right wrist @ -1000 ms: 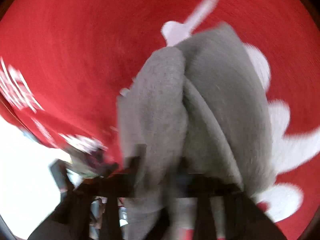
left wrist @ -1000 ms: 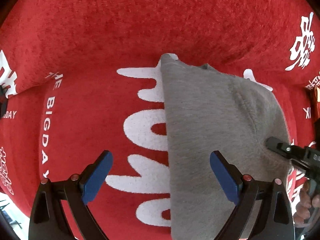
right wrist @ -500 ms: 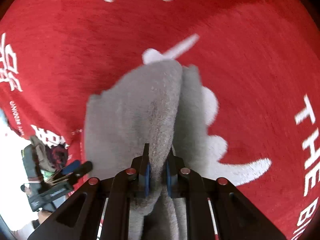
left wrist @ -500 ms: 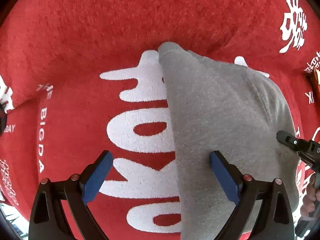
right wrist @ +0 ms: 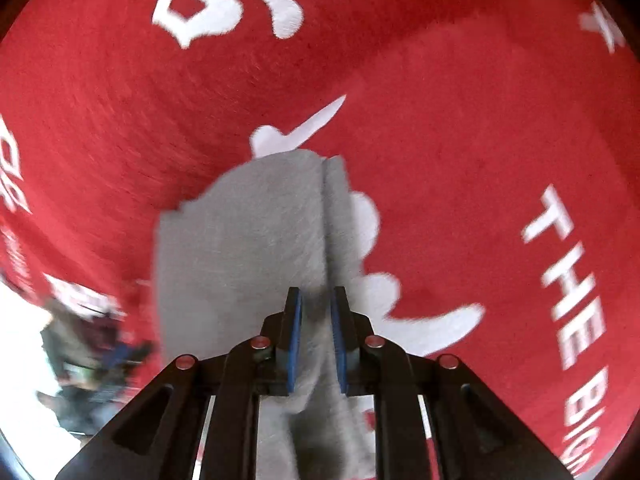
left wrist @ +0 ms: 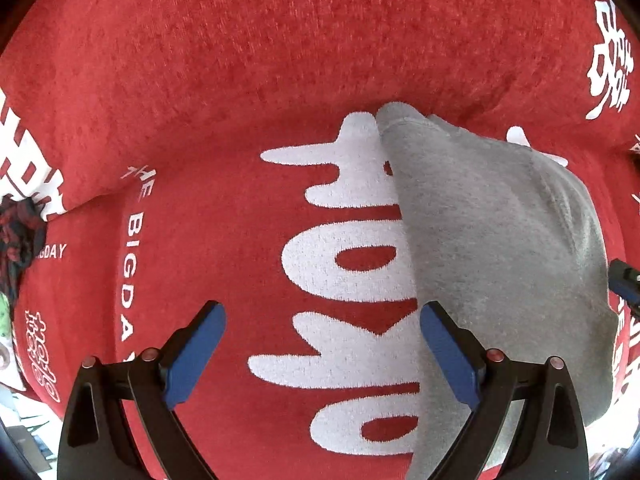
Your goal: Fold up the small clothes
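My right gripper is opening, letting the folded grey garment slip free at 12 o'clock; my left gripper hangs wide, empty. Another fold probably remains.

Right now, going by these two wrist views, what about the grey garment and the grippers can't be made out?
- Grey garment: its near end is cut off by the left wrist view's bottom edge; what kind of garment it is is unclear.
- Right gripper: its jaws are opening with grey cloth between the blue pads; motion blur hides any contact.
- Dark clutter: blurred at the right wrist view's left edge.
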{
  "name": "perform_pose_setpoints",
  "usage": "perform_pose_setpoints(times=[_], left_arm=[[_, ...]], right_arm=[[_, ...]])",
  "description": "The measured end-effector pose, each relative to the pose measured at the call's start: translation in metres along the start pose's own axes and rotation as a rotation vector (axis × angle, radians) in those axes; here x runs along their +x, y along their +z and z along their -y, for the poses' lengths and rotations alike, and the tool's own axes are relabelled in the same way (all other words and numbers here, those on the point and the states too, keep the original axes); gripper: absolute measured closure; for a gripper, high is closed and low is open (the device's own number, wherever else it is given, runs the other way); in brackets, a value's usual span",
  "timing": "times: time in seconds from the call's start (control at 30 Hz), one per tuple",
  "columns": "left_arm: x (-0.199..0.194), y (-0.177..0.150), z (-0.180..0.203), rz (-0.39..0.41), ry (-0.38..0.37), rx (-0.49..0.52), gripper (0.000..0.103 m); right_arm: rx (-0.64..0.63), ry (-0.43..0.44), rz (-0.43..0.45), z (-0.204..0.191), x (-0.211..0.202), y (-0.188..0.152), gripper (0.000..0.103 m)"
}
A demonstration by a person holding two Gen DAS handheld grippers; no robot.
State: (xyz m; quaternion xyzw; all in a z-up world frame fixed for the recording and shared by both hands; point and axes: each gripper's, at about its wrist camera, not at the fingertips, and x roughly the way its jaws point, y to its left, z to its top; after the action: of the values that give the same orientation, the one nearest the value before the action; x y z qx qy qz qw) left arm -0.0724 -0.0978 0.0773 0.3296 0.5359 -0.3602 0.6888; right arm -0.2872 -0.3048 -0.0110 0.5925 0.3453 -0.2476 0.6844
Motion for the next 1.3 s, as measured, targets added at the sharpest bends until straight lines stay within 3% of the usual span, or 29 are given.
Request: perform_pose_setpoints(times=[0.07,0.1,0.17,0.27,0.4,0.43,0.5,0.53,0.57,0.6,0.63,0.67,0.77,0.9,1.03,1.3], left_arm=[[0.005,0.0,0.006,-0.01,0.001,0.007,0.005],[0.007,-0.001,0.009,-0.013,0.003,0.009,0.005],[0.01,-0.003,0.015,-0.007,0.023,0.016,0.005],[0.021,-0.006,0.019,-0.033,0.089,0.05,0.005],[0.014,-0.01,0.006,-0.054,0.04,0.021,0.005],[0.008,-0.011,0.003,-0.046,0.022,0.02,0.005],[-0.002,-0.015,0.001,-0.04,-0.011,0.032,0.005],[-0.005,-0.017,0.001,-0.04,-0.023,0.041,0.005],[-0.007,-0.019,0.003,-0.047,-0.032,0.051,0.005],[-0.007,-0.022,0.005,-0.057,-0.04,0.06,0.005],[-0.006,-0.024,0.007,-0.066,-0.044,0.065,0.005],[-0.005,-0.027,0.01,-0.073,-0.046,0.069,0.005],[-0.009,-0.033,0.019,-0.078,-0.055,0.077,0.005],[-0.006,-0.046,0.027,-0.07,-0.054,0.08,0.005],[0.014,-0.064,0.038,-0.122,-0.033,0.096,0.005],[0.003,-0.075,0.042,-0.126,0.01,0.132,0.005]], right_arm=[[-0.017,-0.005,-0.028,-0.002,0.005,0.001,0.06],[-0.021,-0.018,-0.054,-0.003,0.011,0.002,0.064],[-0.059,-0.068,-0.071,-0.009,0.017,0.004,0.096],[-0.165,-0.185,-0.043,-0.021,0.016,0.0,0.096],[-0.114,-0.336,-0.022,-0.006,0.004,-0.006,0.095],[-0.091,-0.305,-0.011,-0.002,-0.005,-0.007,0.092],[-0.057,-0.158,-0.006,0.003,-0.022,-0.014,0.088],[-0.067,-0.071,-0.031,0.001,-0.03,-0.022,0.079],[-0.087,-0.041,-0.049,-0.003,-0.034,-0.029,0.054],[-0.121,0.001,-0.078,-0.009,-0.035,-0.039,0.045],[-0.143,0.033,-0.116,-0.013,-0.033,-0.048,0.045],[-0.16,0.038,-0.155,-0.017,-0.027,-0.056,0.047],[-0.205,-0.072,-0.25,-0.021,-0.002,-0.071,0.097],[-0.28,-0.142,-0.185,-0.027,-0.015,-0.077,0.097],[-0.231,-0.219,-0.23,0.004,0.009,-0.086,0.097],[-0.213,-0.27,-0.207,-0.001,-0.009,-0.094,0.096]])
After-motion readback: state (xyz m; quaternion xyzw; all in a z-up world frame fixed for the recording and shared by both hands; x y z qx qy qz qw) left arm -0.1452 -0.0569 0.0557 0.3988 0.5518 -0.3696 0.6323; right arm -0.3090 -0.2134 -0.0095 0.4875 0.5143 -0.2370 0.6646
